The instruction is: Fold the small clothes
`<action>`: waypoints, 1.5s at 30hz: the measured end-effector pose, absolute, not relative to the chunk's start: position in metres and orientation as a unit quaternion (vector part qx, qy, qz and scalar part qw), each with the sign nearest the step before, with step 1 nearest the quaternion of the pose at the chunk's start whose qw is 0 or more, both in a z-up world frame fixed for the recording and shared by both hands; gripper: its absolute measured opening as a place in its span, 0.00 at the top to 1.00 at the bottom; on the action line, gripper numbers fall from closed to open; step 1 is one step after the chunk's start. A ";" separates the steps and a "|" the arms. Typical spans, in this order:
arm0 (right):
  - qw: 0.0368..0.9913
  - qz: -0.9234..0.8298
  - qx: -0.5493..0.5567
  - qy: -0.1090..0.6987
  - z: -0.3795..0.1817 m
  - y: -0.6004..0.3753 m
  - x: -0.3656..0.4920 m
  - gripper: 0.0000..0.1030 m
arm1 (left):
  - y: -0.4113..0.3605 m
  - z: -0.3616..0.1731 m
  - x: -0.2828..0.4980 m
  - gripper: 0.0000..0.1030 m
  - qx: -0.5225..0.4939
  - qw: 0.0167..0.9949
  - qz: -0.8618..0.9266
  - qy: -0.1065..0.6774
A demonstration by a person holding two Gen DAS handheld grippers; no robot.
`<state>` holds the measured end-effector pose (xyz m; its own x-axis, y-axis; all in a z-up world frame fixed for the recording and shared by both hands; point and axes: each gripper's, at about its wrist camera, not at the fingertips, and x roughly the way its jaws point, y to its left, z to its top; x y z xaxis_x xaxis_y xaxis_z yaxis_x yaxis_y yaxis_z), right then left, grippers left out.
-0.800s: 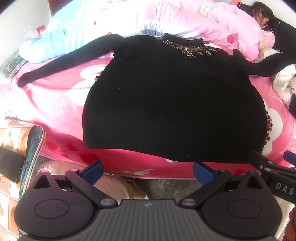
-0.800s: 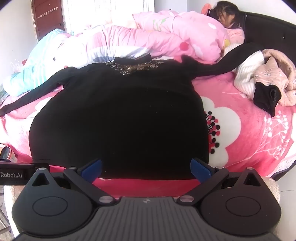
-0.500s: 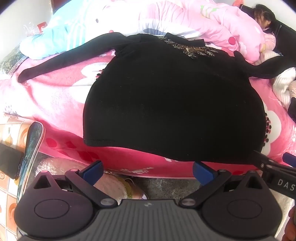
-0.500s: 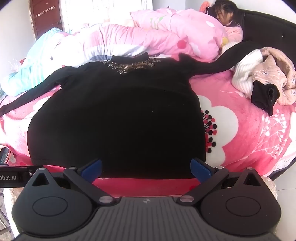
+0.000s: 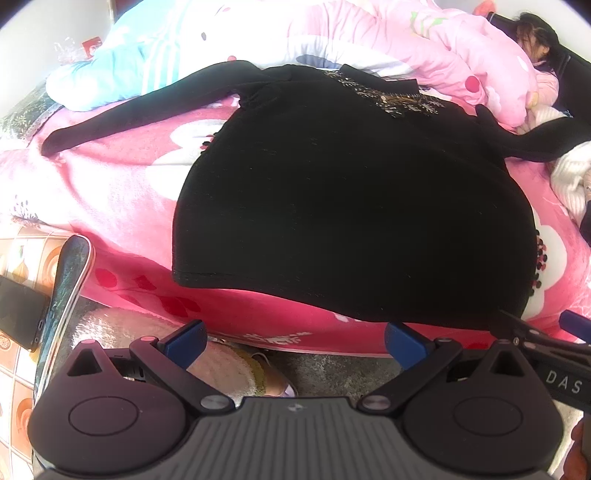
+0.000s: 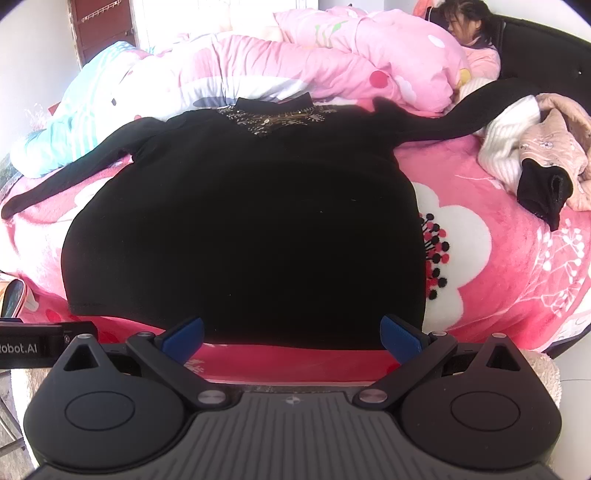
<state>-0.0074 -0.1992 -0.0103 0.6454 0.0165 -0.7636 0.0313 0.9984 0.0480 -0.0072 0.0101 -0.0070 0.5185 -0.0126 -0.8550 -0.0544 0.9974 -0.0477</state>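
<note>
A black long-sleeved top [image 5: 351,206] with a beaded neckline lies flat, front up, on a pink flowered bed [image 5: 110,206], sleeves spread to both sides. It also shows in the right wrist view [image 6: 243,229]. My left gripper [image 5: 295,341] is open and empty, just below the hem at the bed's near edge. My right gripper [image 6: 291,334] is open and empty, at the hem's near edge. The right gripper's tip [image 5: 546,339] shows at the lower right of the left wrist view.
A pile of other clothes [image 6: 535,155] lies at the right of the bed [image 6: 498,266]. A pink quilt [image 6: 332,59] is bunched along the back, and a child [image 6: 469,33] lies at the far right. A phone [image 5: 18,314] and slippers [image 5: 229,369] are on the floor.
Both grippers have risen and edged slightly back from the top, so the top sits lower in both views. Nothing on the bed has moved.
</note>
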 end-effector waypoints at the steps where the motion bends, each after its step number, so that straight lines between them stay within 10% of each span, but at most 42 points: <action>1: 0.907 -0.003 0.028 0.421 -0.011 -0.199 -0.007 0.00 | 0.011 -0.007 -0.007 0.00 -0.035 0.871 0.013 0.490; 45: 0.912 -0.012 0.047 0.408 0.000 -0.205 -0.005 0.00 | 0.012 0.007 0.001 0.00 -0.027 0.880 0.023 0.473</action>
